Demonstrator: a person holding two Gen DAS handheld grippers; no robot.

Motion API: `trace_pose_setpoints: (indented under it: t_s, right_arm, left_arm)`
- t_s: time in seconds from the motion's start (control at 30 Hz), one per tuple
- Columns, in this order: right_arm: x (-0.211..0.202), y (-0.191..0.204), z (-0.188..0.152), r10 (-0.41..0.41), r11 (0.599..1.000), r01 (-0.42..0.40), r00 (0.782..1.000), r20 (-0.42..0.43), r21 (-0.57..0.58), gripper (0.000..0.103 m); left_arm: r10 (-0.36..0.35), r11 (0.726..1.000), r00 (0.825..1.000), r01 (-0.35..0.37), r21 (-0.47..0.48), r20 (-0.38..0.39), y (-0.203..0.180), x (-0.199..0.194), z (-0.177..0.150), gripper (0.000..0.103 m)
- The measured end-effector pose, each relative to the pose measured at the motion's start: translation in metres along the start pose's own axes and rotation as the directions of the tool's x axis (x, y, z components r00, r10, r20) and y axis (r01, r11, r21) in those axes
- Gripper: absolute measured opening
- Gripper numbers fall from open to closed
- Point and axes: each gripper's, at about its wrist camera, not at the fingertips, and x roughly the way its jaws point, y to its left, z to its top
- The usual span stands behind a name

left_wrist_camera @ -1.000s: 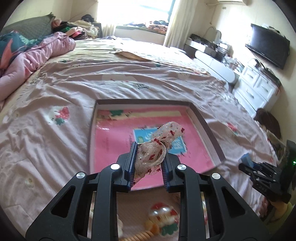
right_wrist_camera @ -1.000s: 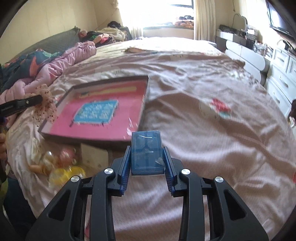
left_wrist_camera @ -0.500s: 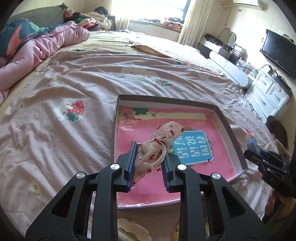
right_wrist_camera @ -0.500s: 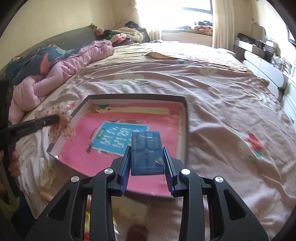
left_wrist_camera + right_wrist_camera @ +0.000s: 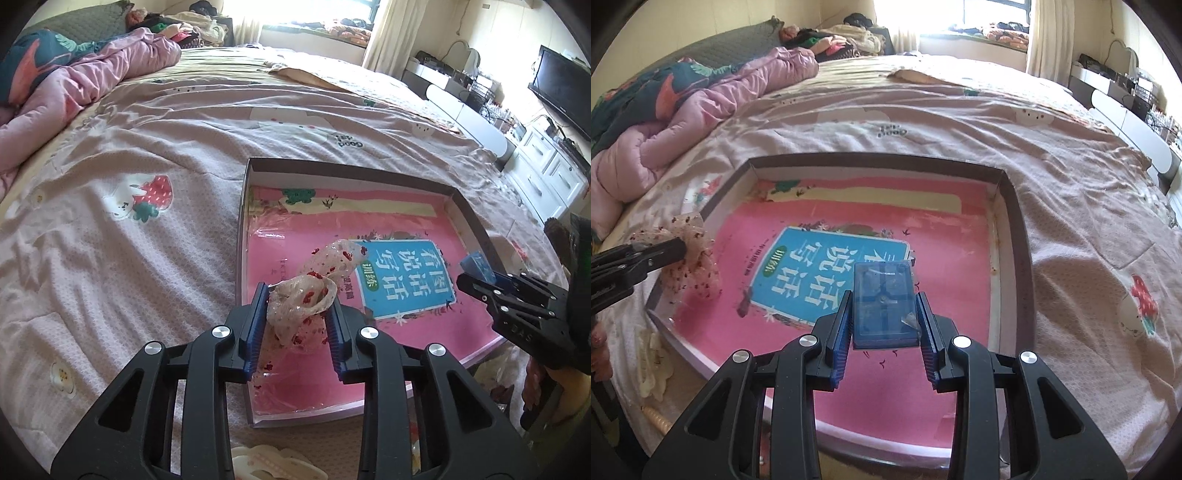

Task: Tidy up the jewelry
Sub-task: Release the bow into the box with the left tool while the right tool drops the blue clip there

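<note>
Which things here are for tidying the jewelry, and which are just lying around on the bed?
For the job:
- lace scrunchie, in the left gripper
- blue case, in the right gripper
- shallow box with pink lining

Just lying about:
- pink quilt
- bedsheet
- TV

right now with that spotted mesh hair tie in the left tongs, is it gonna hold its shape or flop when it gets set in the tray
Probably flop: the hair tie bunches and folds between the left tongs, so it looks soft, not stiff. It seems very light, since thin see-through mesh droops only a little. It is unlikely to roll or slide on the pink tray; ruffled fabric tends to stay where dropped.
</note>
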Motion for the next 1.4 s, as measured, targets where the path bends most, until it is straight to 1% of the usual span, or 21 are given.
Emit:
trace_pose_setpoints:
  t_s: [0.03, 0.13, 0.2, 0.23, 0.27, 0.33, 0.37, 0.43, 0.5, 0.57, 0.63, 0.7, 0.77, 0.83, 0.93, 1.03, 1.1, 1.17, 1.4]
  right_arm:
    - [0.002, -0.001, -0.001, 0.0, 1.0, 0.0, 1.0, -0.006, 0.003, 0.032]
    - [0.007, -0.004, -0.004, -0.002, 1.0, 0.002, 1.0, -0.023, 0.018, 0.032]
    - [0.009, -0.006, -0.005, -0.006, 1.0, 0.007, 1.0, -0.03, 0.028, 0.032]
    - [0.009, -0.006, -0.006, -0.007, 0.999, 0.008, 1.0, -0.03, 0.031, 0.032]
    - [0.008, -0.007, -0.007, -0.008, 0.999, 0.009, 1.0, -0.028, 0.035, 0.032]
    - [0.006, -0.008, -0.008, -0.006, 0.999, 0.007, 1.0, -0.025, 0.039, 0.034]
    - [0.005, -0.008, -0.008, -0.009, 0.999, 0.01, 1.0, -0.022, 0.038, 0.036]
    - [0.001, -0.008, -0.008, -0.019, 0.999, 0.02, 1.0, -0.013, 0.038, 0.048]
    - [-0.006, -0.008, -0.01, -0.024, 0.999, 0.024, 1.0, 0.003, 0.034, 0.051]
    - [-0.014, -0.008, -0.011, -0.028, 0.999, 0.028, 0.999, 0.015, 0.033, 0.057]
    - [-0.023, -0.008, -0.013, -0.029, 0.999, 0.028, 0.999, 0.032, 0.035, 0.067]
    - [-0.034, -0.007, -0.015, -0.039, 0.999, 0.037, 0.998, 0.05, 0.029, 0.071]
    - [-0.044, -0.006, -0.017, -0.043, 0.999, 0.041, 0.997, 0.066, 0.026, 0.075]
    - [-0.055, -0.006, -0.02, -0.046, 0.999, 0.044, 0.996, 0.082, 0.028, 0.079]
    - [-0.067, -0.005, -0.023, -0.047, 0.999, 0.044, 0.994, 0.098, 0.031, 0.082]
    - [-0.082, -0.003, -0.028, -0.047, 0.999, 0.044, 0.992, 0.12, 0.032, 0.085]
    - [-0.09, -0.002, -0.031, -0.046, 0.999, 0.042, 0.99, 0.131, 0.034, 0.086]
    - [-0.099, 0.0, -0.034, -0.044, 0.999, 0.039, 0.989, 0.143, 0.036, 0.087]
    - [-0.13, 0.003, -0.047, -0.041, 0.999, 0.033, 0.981, 0.189, 0.043, 0.09]
  left_arm:
    - [0.001, 1.0, 1.0, -0.001, 0.003, -0.002, 0.0, 0.0, -0.001, 0.029]
    - [-0.001, 1.0, 1.0, 0.001, 0.005, -0.006, 0.0, 0.0, -0.002, 0.032]
    - [0.002, 1.0, 1.0, -0.002, 0.006, -0.006, 0.0, -0.001, -0.003, 0.039]
    - [0.001, 1.0, 1.0, -0.001, 0.005, -0.006, 0.0, -0.002, -0.004, 0.044]
    - [-0.001, 1.0, 1.0, 0.001, 0.005, -0.005, -0.001, -0.003, -0.004, 0.046]
    - [-0.002, 1.0, 1.0, 0.002, 0.008, 0.001, -0.002, -0.006, -0.005, 0.048]
    - [0.0, 1.0, 1.0, 0.0, 0.008, 0.002, -0.002, -0.007, -0.005, 0.052]
    - [-0.003, 1.0, 1.0, 0.003, 0.01, 0.007, -0.004, -0.011, -0.006, 0.056]
    - [-0.004, 1.0, 1.0, 0.004, 0.015, 0.014, -0.005, -0.015, -0.006, 0.057]
    - [-0.007, 1.0, 1.0, 0.007, 0.017, 0.02, -0.006, -0.019, -0.006, 0.061]
    - [-0.014, 1.0, 1.0, 0.014, 0.014, 0.026, -0.008, -0.024, -0.006, 0.065]
    - [-0.019, 1.0, 0.999, 0.019, 0.011, 0.035, -0.009, -0.031, -0.007, 0.067]
    - [-0.022, 1.0, 0.999, 0.022, 0.012, 0.046, -0.011, -0.037, -0.007, 0.075]
    - [-0.021, 1.0, 0.998, 0.02, 0.014, 0.056, -0.013, -0.044, -0.008, 0.08]
    - [-0.01, 1.0, 0.998, 0.008, 0.021, 0.069, -0.017, -0.055, -0.012, 0.082]
    - [-0.015, 1.0, 0.997, 0.014, 0.016, 0.079, -0.017, -0.065, -0.017, 0.086]
    - [-0.014, 1.0, 0.996, 0.013, 0.013, 0.088, -0.017, -0.072, -0.02, 0.087]
    - [-0.01, 1.0, 0.995, 0.009, 0.011, 0.096, -0.017, -0.078, -0.023, 0.092]
    - [-0.008, 1.0, 0.992, 0.008, 0.002, 0.13, -0.018, -0.102, -0.032, 0.092]
